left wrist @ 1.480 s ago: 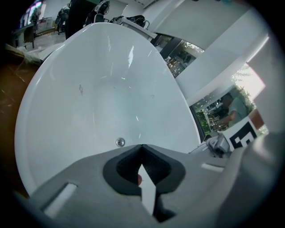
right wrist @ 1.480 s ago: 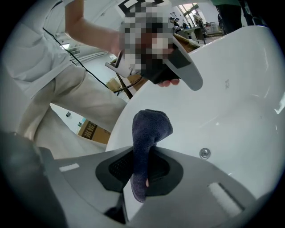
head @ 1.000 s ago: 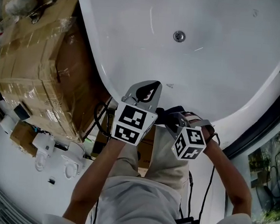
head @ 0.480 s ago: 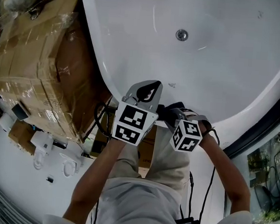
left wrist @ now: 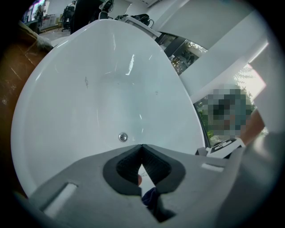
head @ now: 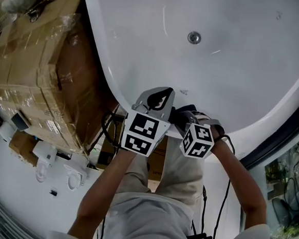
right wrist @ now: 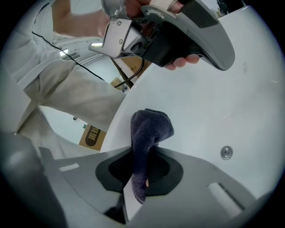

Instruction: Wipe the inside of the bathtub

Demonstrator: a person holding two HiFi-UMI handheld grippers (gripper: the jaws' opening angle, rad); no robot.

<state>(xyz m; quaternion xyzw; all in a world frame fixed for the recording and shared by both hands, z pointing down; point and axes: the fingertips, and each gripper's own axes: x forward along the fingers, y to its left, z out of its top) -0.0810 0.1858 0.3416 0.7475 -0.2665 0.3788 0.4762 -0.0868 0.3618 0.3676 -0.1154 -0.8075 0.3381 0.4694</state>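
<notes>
Cloth [right wrist: 149,127], dark and folded, is sitting clamped in the right gripper [right wrist: 144,153] at the near rim of the white bathtub [head: 220,70], low in the middle of the head view. The left gripper [head: 161,94], its jaws pressed together on nothing, is hovering just beside it. The drain [head: 193,37] is lying well up the basin. Wiping well likely means carrying the cloth down over the rim, pressing its free fold flat on the wall, and sweeping overlapping strokes toward the drain while keeping the hard jaws off the surface.
</notes>
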